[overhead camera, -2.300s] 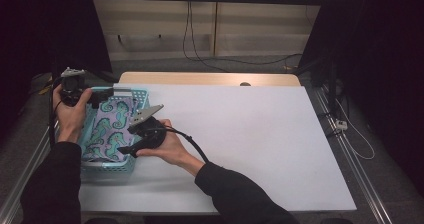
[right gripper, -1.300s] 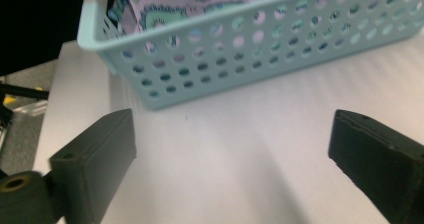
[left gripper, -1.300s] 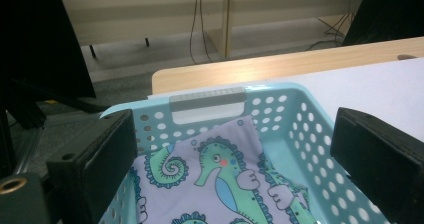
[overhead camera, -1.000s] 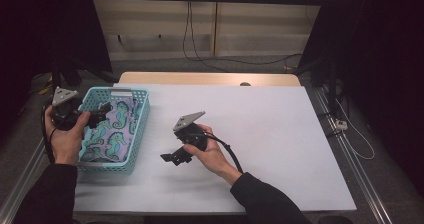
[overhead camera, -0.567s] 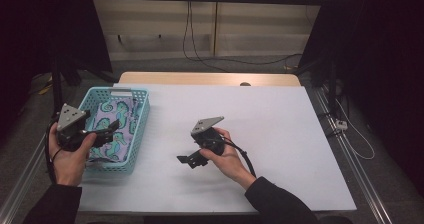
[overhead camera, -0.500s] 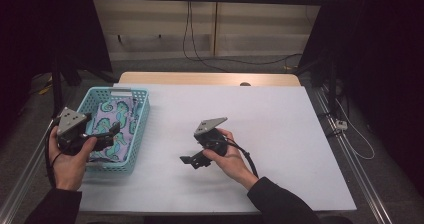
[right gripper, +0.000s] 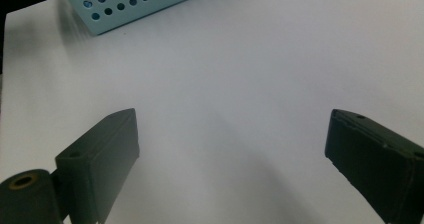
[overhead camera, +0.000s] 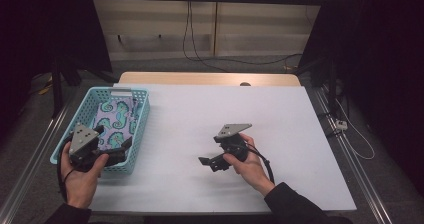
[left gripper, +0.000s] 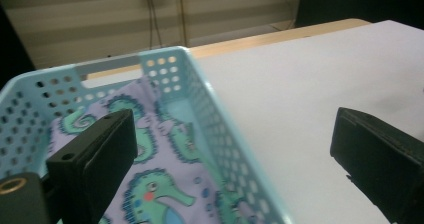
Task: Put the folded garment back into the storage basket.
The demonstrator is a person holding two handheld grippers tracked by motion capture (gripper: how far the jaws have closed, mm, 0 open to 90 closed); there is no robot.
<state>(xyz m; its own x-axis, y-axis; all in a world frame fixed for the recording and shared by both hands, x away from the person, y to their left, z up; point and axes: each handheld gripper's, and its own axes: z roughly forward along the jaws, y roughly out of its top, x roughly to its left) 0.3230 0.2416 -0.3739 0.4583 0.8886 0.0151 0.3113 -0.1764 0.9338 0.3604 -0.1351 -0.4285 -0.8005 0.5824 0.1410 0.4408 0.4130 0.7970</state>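
Note:
A teal perforated basket (overhead camera: 143,118) stands at the table's left side. In it lies a folded purple cloth with green seahorses (overhead camera: 116,120). My left gripper (overhead camera: 112,140) hovers open over the basket's near right corner. In the left gripper view its jaws straddle the basket's right wall (left gripper: 210,114), with the cloth (left gripper: 165,184) below the left jaw. My right gripper (overhead camera: 208,163) is open and empty low over the middle of the white table. In the right gripper view the basket's corner (right gripper: 140,4) sits far ahead at the top left.
The white table top (overhead camera: 290,124) stretches to the right of the basket. A bare wooden strip (overhead camera: 210,79) runs along the far edge. Cables hang behind the table and at its right side (overhead camera: 350,129).
My right gripper has left the basket and moved right to the table's middle. My left gripper has pulled back from the basket's far left to its near corner. Both are empty.

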